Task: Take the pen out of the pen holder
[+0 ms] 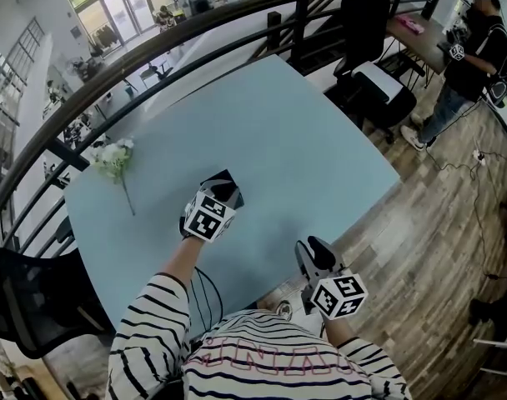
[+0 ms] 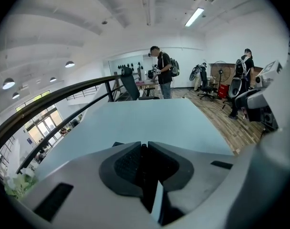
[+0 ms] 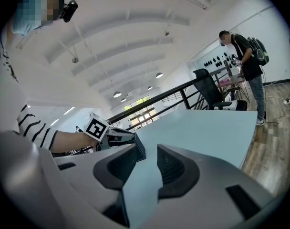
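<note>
The pen [image 2: 144, 146] shows to me only as a thin dark shaft in the narrow slit between the jaws of the left gripper [image 1: 219, 196]. In the left gripper view the two ribbed pads stand almost together, and as far as I can judge they are pressing on this shaft. Below the tips, the head view shows a black angular shape that I take for the pen holder [image 1: 231, 180]. I cannot separate it sharply from the gripper's own dark fingers. It stands on the near half of the tabletop [image 1: 303, 132], not far from the near edge and about midway along it.

I expect the pen to be light, stiff and rather smooth, so it may turn or slip between the pads if it is taken only at the very end. I think it is better to hold it across the shaft, a little under the top, and to draw it out along its own line. The holder looks light too and may tip or lift with the pen.

The right gripper [image 3: 146, 166] has its jaws wide apart, with only bare tabletop seen between them. It hangs just beyond the near edge, holding nothing. A white flower [image 1: 113, 158] lies near the left edge, well apart from the holder.
</note>
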Motion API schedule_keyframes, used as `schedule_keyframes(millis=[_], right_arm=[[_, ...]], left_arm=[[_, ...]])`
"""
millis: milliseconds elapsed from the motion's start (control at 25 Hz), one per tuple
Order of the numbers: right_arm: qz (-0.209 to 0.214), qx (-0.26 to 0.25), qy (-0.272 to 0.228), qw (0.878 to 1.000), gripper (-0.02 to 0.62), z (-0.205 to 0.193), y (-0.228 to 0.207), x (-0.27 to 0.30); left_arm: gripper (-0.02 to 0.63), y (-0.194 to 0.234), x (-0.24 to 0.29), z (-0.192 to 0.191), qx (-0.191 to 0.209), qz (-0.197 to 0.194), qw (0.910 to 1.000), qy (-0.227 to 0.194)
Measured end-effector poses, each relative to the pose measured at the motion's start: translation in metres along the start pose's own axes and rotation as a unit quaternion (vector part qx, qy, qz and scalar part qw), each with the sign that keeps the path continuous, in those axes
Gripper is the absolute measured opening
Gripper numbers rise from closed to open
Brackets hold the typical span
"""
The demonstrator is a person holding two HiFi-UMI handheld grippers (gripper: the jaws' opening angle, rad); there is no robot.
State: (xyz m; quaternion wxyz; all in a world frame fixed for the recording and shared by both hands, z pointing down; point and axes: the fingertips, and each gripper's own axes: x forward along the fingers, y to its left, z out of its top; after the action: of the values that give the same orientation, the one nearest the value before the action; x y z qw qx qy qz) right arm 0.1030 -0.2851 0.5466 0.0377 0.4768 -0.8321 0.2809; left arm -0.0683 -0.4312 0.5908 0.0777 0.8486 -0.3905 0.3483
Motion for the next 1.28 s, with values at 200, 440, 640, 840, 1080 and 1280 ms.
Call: schedule_keyframes(millis=[200, 440, 640, 840, 1080, 1280], right_arm=[[-0.004, 0.002, 0.001, 1.000, 0.147, -0.001, -0.001, -0.002], [-0.005, 0.000, -0.002, 1.000, 0.146, 0.002, -0.003, -0.006], [-0.001, -0.005, -0.004, 1.000, 0.146, 0.002, 0.001, -0.008], [0.009, -0.012, -0.007, 1.000, 0.146, 0.001, 0.004, -0.008], [0.024, -0.021, -0.011, 0.999, 0.146, 0.006, 0.008, -0.012], [0.037, -0.028, -0.013, 0.999, 0.146, 0.005, 0.018, -0.019]], left_arm=[[0.058, 0.001, -0.001, 0.000, 0.001, 0.002, 1.0000, 0.004], [0.057, 0.001, -0.002, 0.003, -0.006, 0.004, 0.9999, -0.014], [0.057, 0.006, -0.017, 0.003, -0.028, 0.018, 0.9992, -0.023], [0.057, 0.012, -0.035, 0.009, -0.049, 0.040, 0.9963, -0.058], [0.057, 0.017, -0.067, 0.027, -0.066, 0.074, 0.9884, -0.115], [0.057, 0.020, -0.108, 0.039, -0.080, 0.109, 0.9765, -0.168]])
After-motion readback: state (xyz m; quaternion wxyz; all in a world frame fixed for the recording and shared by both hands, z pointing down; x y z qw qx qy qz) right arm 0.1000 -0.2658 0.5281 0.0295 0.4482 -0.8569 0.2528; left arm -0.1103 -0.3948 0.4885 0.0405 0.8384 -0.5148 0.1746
